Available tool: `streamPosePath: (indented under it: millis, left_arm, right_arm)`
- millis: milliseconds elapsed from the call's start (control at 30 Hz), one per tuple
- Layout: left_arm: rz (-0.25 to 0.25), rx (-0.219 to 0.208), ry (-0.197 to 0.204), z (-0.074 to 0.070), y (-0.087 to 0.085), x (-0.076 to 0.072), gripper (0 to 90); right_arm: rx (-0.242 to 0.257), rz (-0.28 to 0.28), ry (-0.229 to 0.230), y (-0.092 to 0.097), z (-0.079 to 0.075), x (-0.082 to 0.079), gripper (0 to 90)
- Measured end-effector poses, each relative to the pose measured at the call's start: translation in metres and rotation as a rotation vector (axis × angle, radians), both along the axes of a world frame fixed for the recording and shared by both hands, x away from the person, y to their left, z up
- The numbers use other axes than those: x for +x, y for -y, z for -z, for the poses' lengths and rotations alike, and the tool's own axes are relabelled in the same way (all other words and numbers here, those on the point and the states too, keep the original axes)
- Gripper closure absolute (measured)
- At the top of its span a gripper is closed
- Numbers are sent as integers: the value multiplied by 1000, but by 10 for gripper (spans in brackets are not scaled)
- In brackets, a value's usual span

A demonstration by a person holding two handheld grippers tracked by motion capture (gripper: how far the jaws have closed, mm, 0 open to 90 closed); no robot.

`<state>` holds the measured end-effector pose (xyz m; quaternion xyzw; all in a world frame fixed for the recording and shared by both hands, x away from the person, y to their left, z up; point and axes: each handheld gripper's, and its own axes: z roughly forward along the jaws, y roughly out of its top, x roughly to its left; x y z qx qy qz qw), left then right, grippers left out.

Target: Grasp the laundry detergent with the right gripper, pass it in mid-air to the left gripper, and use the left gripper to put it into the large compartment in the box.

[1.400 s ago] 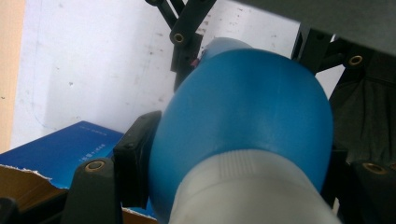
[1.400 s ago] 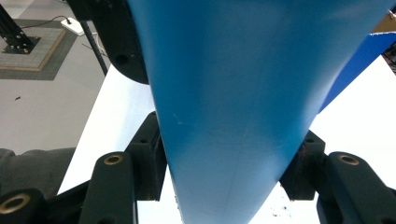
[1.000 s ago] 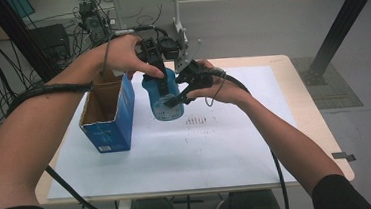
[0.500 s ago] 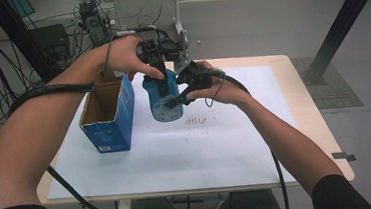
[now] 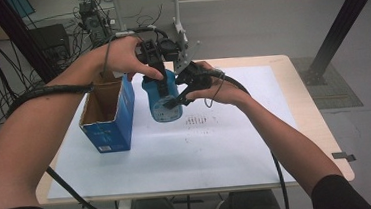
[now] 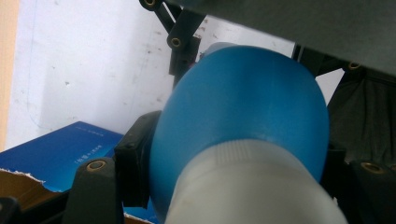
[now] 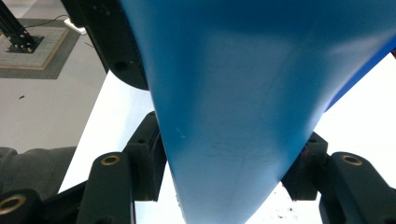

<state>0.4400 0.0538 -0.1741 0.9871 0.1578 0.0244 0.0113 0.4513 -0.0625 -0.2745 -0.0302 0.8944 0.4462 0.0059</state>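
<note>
Two hand-held grippers grip one blue plastic bottle [image 5: 162, 100] with a white cap and a round label, which hangs in the air above the surface [image 5: 257, 144], a pale wooden top covered by a white sheet. The bottle sits just to the right of the open blue cardboard box [image 5: 108, 116] that stands upright on the sheet, apart from its wall. The left hand-held gripper [image 5: 157, 81] comes down from above the box's far corner, and its black jaws clamp the bottle's upper body near the cap; in the left gripper view the blue body [image 6: 243, 116] bulges between the two pads [image 6: 135, 161], with the white cap nearest the camera and the box's blue side below to the left. The right hand-held gripper [image 5: 182, 95] reaches in from the side away from the box, and its jaws are pressed on the bottle's lower part beside the label; in the right gripper view the blue wall [image 7: 243, 102] is wedged between both pads [image 7: 152, 158]. Faint dark marks [image 5: 199, 119] dot the sheet farther from the box than the bottle.
</note>
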Motion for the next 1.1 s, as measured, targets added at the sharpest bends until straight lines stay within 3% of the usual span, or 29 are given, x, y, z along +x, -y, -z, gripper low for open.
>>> streamPosePath:
  millis: [1100]
  left_arm:
    - [-10,7,18,-2,0,0,350]
  right_arm:
    - [18,23,-8,1,1,1,407]
